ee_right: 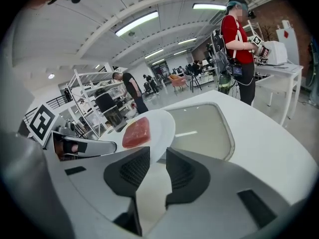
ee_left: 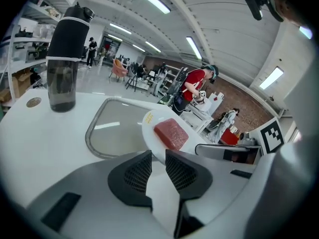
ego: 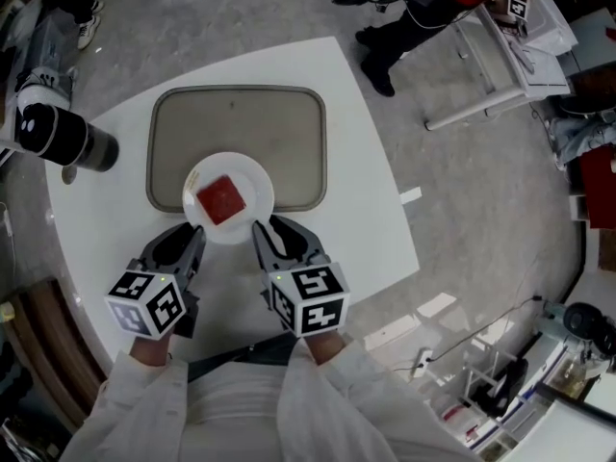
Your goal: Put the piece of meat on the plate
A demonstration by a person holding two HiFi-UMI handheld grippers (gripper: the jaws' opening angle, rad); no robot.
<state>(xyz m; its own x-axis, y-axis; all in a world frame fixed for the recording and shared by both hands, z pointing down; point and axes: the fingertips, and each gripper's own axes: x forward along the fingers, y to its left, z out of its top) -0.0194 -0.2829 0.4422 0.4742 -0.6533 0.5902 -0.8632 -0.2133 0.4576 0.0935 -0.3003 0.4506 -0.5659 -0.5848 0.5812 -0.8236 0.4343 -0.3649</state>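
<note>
Head view shows the piece of meat (ego: 222, 200) lying on the white plate (ego: 254, 182), which overlaps the near rim of the grey tray (ego: 289, 123). The left gripper (ego: 185, 237) and right gripper (ego: 274, 227) flank the plate, their jaws narrowly apart and gripping nothing. A black bottle (ego: 67, 138) stands near the left edge of the white table (ego: 361, 210). Grey floor surrounds the table.

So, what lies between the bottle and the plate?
Only bare table, then the left part of the tray, as the head view shows.
</note>
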